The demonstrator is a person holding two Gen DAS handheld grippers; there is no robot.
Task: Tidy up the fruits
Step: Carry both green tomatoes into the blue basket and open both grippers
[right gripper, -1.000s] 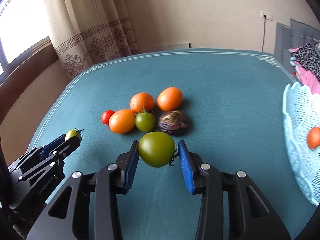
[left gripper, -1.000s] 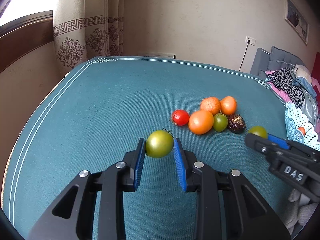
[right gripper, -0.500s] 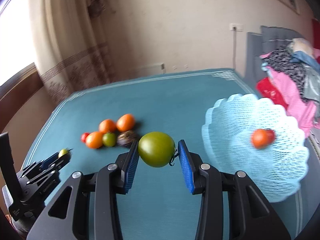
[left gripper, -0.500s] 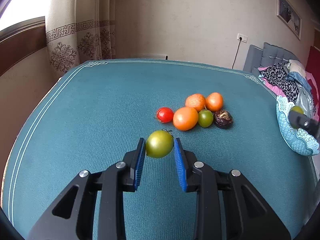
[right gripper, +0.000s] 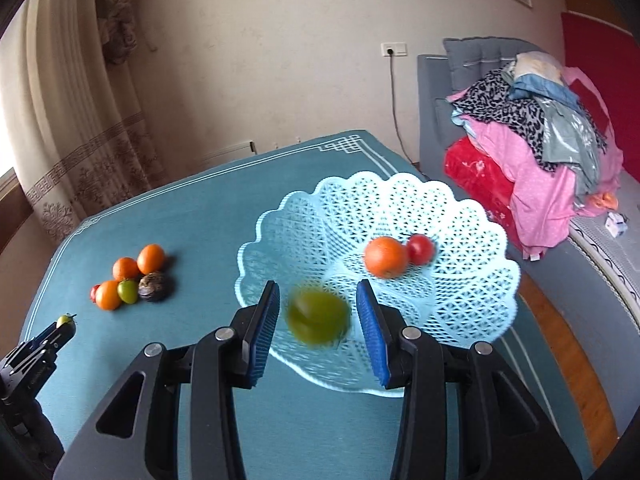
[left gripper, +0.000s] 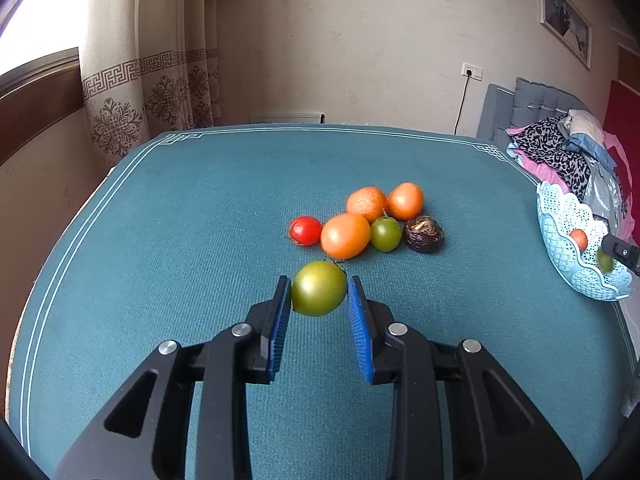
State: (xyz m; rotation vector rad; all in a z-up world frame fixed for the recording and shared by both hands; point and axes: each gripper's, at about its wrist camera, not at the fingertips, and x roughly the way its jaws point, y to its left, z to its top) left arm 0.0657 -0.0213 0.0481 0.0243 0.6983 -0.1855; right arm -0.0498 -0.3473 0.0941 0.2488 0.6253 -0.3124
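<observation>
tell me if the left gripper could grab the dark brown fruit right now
Probably not: the left gripper is shut on a green tomato, and the dark brown fruit lies farther ahead.

A cream plaster wall [left gripper: 360,40] carries a framed picture [left gripper: 565,24] and a white socket [right gripper: 394,49]. Patterned beige curtains [left gripper: 152,80] hang beside a bright window [left gripper: 36,20]. Heaped clothes [right gripper: 532,152] cover a grey upholstered bed [right gripper: 600,248].

Wide bare cloth around my left gripper [left gripper: 319,304], only the fruit pile [left gripper: 366,222] just ahead blocks it. My right gripper [right gripper: 318,314] sits over the basket [right gripper: 472,300]; an orange [right gripper: 385,257] and tomato [right gripper: 420,249] crowd its far side.
</observation>
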